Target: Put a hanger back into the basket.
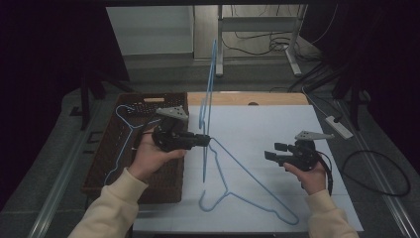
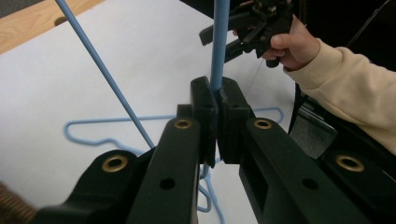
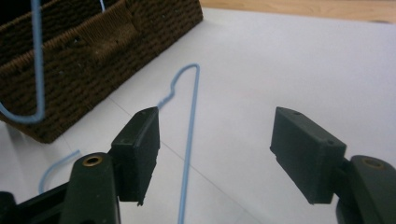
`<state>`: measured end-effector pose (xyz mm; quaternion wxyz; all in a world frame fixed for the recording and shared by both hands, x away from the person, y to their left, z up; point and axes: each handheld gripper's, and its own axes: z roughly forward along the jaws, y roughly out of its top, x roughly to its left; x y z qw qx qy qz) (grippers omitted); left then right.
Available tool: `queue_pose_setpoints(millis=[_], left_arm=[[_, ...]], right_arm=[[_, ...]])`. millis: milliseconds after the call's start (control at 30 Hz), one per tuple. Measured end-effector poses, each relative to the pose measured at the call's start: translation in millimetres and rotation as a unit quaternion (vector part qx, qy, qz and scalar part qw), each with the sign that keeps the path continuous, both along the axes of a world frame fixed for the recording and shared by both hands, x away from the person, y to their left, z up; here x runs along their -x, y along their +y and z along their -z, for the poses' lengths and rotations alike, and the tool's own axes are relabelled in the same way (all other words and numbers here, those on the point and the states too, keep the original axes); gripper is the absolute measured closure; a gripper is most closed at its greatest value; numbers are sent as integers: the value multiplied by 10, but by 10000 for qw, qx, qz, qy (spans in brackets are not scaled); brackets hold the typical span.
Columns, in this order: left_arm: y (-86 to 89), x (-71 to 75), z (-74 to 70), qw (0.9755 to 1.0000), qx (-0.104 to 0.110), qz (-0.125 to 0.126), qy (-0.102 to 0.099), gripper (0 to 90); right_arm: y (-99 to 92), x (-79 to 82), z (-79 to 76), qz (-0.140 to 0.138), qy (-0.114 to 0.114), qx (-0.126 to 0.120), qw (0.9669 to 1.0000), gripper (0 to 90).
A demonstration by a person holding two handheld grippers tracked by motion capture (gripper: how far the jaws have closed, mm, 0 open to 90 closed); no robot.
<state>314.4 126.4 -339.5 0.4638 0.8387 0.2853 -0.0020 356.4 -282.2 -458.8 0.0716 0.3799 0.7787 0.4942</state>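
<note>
- Your left gripper is clamped tight on a blue wire hanger, its black jaws pressed together on the thin wire with the tips pointing toward the middle of the table; the left gripper view shows the wire rising straight up out of the closed pads.
- That held hanger stands upright on edge above the white sheet, its upper end reaching high toward the far side of the table and its lower end hanging just above the sheet.
- Your right gripper holds nothing: its jaws stand wide apart, and the right gripper view shows bare white sheet between them.
- It hovers over the right half of the sheet, well apart from the left gripper, jaws pointing left toward the held hanger.
- A second blue wire hanger lies flat on the sheet between your two hands, hook toward the near edge, one long arm running up toward the left gripper's tips.
- In the right gripper view, a stretch of this flat hanger's wire lies on the sheet just right of the left-hand jaw.
- A brown woven basket sits at the left edge of the sheet, under your left hand.
- A third blue wire hanger rests in the basket, hook at the far end.
- Cream sleeves cover both your forearms.
</note>
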Motion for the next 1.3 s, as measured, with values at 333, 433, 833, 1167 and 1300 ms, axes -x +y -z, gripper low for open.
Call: queue_pose_setpoints(millis=[333, 433, 833, 1167, 1300], left_arm=[[418, -34, -196, 9996, -238, -133, 20, 871], [576, -40, -253, 9997, -209, -146, 61, 871], [1003, -31, -451, 9992, -285, -273, 0, 872], [1266, -89, -210, 9951, -827, -480, 267, 872], [1413, -138, 9, 9913, -1098, -519, 516, 872]], right_arm=[[-59, 29, 135, 69, 83, 106, 9999, 324], [-54, 30, 147, 67, 75, 125, 9999, 323], [-56, 22, 191, 102, 162, 210, 9996, 320], [-46, 22, 218, 97, 224, 248, 9994, 318], [-39, 22, 227, 79, 212, 289, 9993, 318]])
